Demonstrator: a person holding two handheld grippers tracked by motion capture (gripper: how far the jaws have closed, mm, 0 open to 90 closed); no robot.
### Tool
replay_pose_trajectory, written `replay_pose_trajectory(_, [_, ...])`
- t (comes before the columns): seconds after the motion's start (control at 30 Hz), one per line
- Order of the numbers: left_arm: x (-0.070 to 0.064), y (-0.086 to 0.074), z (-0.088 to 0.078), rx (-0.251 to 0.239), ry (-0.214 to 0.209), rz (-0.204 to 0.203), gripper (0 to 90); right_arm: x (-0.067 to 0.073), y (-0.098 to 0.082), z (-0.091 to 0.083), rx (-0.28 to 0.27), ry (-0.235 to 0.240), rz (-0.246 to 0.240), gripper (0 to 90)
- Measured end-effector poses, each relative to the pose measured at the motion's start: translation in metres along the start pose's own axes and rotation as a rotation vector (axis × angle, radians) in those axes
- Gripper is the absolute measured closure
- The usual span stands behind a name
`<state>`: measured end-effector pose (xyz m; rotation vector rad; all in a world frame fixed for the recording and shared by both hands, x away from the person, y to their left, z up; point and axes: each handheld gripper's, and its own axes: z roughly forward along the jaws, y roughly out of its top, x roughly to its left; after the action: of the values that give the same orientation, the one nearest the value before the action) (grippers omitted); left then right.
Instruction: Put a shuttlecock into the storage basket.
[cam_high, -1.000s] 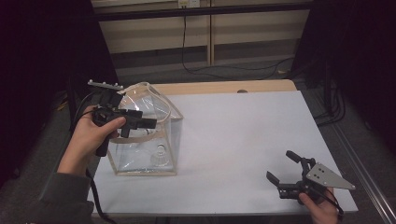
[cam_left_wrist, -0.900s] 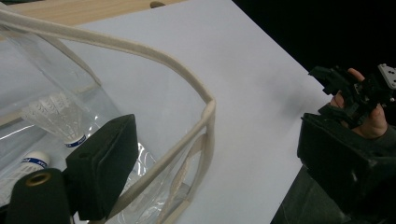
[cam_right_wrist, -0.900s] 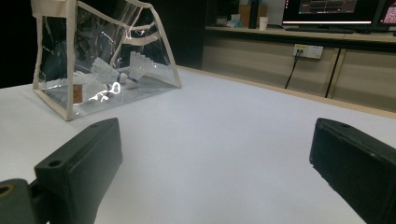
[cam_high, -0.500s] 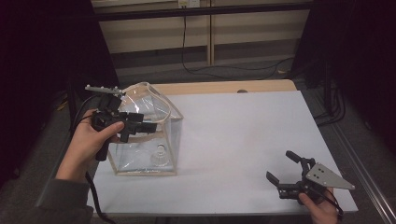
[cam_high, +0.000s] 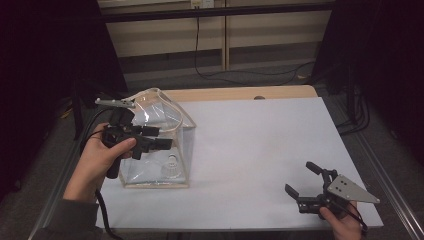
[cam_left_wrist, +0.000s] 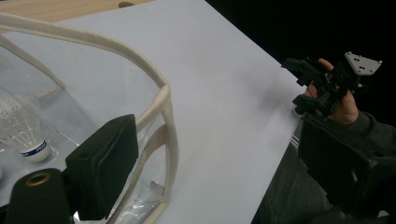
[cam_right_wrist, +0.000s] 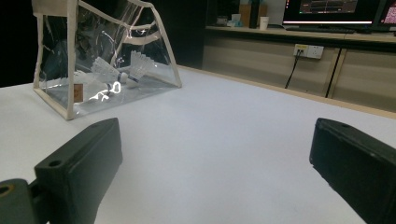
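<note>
Where the white counter (cam_high: 260, 150) spreads across the high view, a wooden strip is seen along its far edge. Toward the left of it a clear bag (cam_high: 165, 145) with cream trim is stood, its open top edged by a cream band (cam_left_wrist: 161, 100) (seen close in the left gripper view). The bag is well apart from the right tool.

The left tool (cam_high: 157, 142) is held in the left hand (cam_high: 95, 162) at the bag's top, over its near-left side. In the left gripper view one jaw is seen just inside the cream band and the other outside it at the far right of the picture, so the jaws are spread wide with the bag's wall between them; no contact with the wall can be made out.

The right tool (cam_high: 305, 182) is held low at the counter's near right corner by the right hand (cam_high: 340, 222), its jaws parted wide around bare counter, a grey plate on top.

Inside the bag, white shuttlecocks (cam_right_wrist: 112, 74) are seen lying on its floor; one (cam_left_wrist: 25, 128) is stood with its cork down.
</note>
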<state>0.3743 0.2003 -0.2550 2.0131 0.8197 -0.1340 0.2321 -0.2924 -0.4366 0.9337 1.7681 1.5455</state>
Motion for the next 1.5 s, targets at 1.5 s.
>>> replay_pose_trajectory(1.5, [-0.004,-0.047,0.027,-0.004,-0.087,0.039,10.2,0.002,0.001,0.007,-0.001,0.012,-0.005,2.2])
